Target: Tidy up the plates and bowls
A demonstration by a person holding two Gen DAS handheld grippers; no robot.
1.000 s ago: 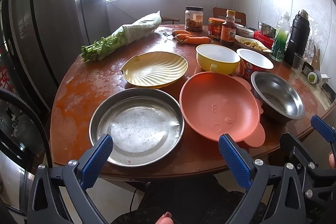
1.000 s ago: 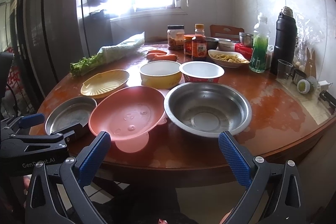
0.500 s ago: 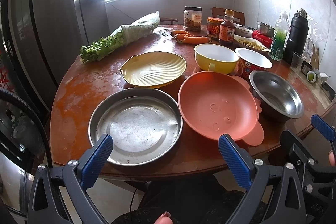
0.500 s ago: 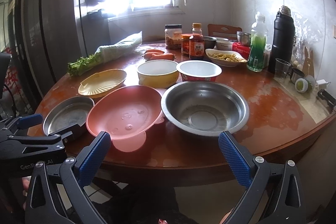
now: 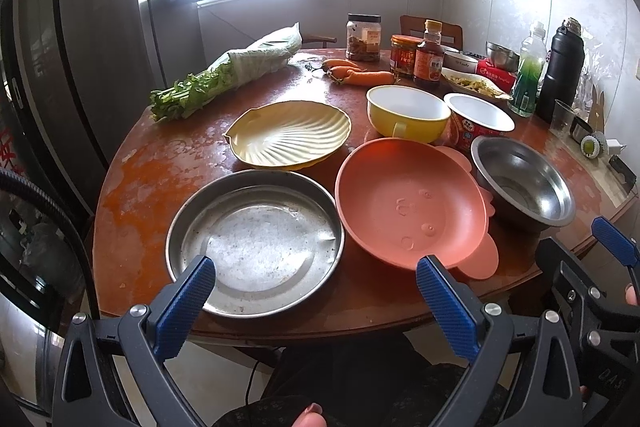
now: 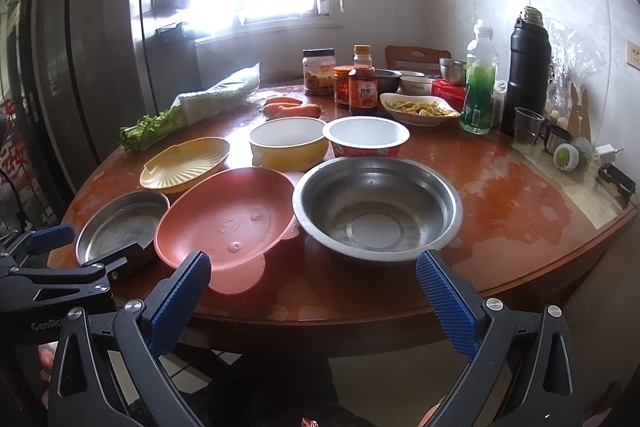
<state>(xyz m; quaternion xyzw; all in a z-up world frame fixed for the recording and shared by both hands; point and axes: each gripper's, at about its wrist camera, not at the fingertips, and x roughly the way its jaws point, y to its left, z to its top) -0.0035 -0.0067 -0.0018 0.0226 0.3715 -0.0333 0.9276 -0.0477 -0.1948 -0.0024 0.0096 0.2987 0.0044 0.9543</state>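
On the round wooden table (image 5: 152,163) stand a steel round tray (image 5: 256,243), a pink plate (image 5: 412,207) tilted on its neighbours, a steel bowl (image 5: 524,183), a yellow shell plate (image 5: 288,135), a yellow bowl (image 5: 408,113) and a red paper bowl (image 5: 478,123). My left gripper (image 5: 316,301) is open and empty, just before the tray's near rim. My right gripper (image 6: 312,289) is open and empty at the table's front edge, before the steel bowl (image 6: 376,211) and pink plate (image 6: 228,215).
At the back stand jars and a sauce bottle (image 6: 362,83), carrots (image 6: 290,109), a wrapped bunch of greens (image 6: 200,107), a food dish (image 6: 418,109), a green bottle (image 6: 478,87), a black flask (image 6: 528,67) and a plastic cup (image 6: 526,129). A fridge (image 6: 100,47) stands left.
Both grippers have crept slightly forward toward the table. Nothing on the table has moved.
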